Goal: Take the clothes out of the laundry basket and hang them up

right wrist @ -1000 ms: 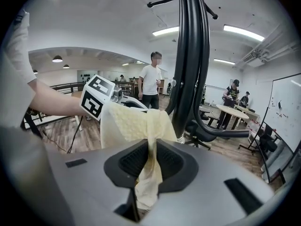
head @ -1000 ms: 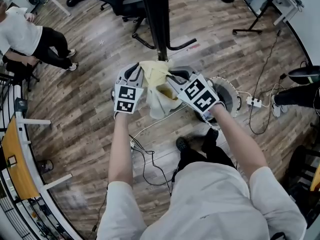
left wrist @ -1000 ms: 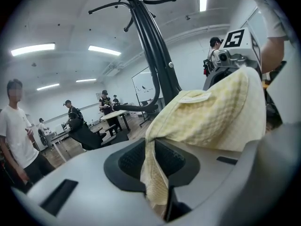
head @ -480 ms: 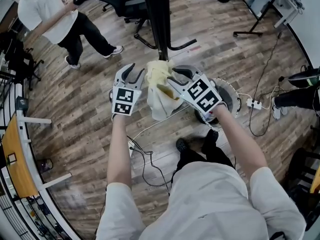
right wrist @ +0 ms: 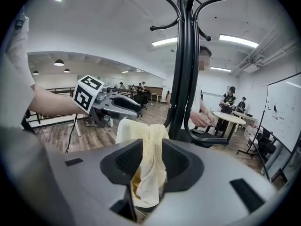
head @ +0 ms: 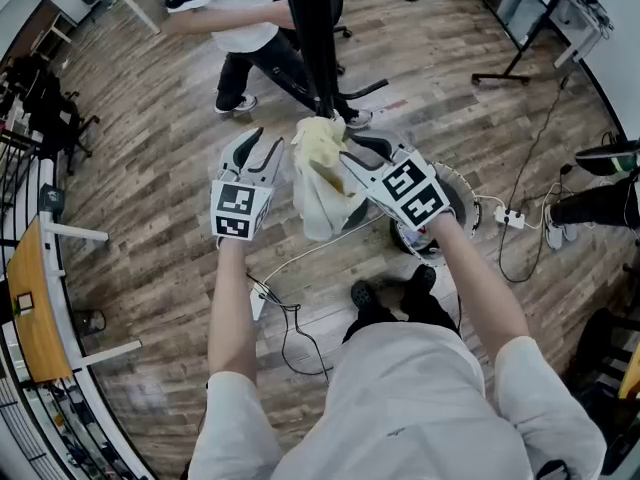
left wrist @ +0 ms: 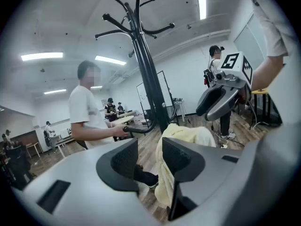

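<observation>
The yellow garment (head: 318, 173) hangs against the coat stand (head: 312, 38) (over a low hook, I'd judge); hence the jaws have just opened; left gripper (head: 266, 146) wide and empty beside it; right gripper (head: 352, 152) slack around its folds, lately narrowing slightly.

Pale yellow garment (head: 320, 183) hangs crumpled beside black coat stand (head: 315, 38).

Probably an office: whiteboard (right wrist: 284, 119), round table (right wrist: 231, 117)
</observation>
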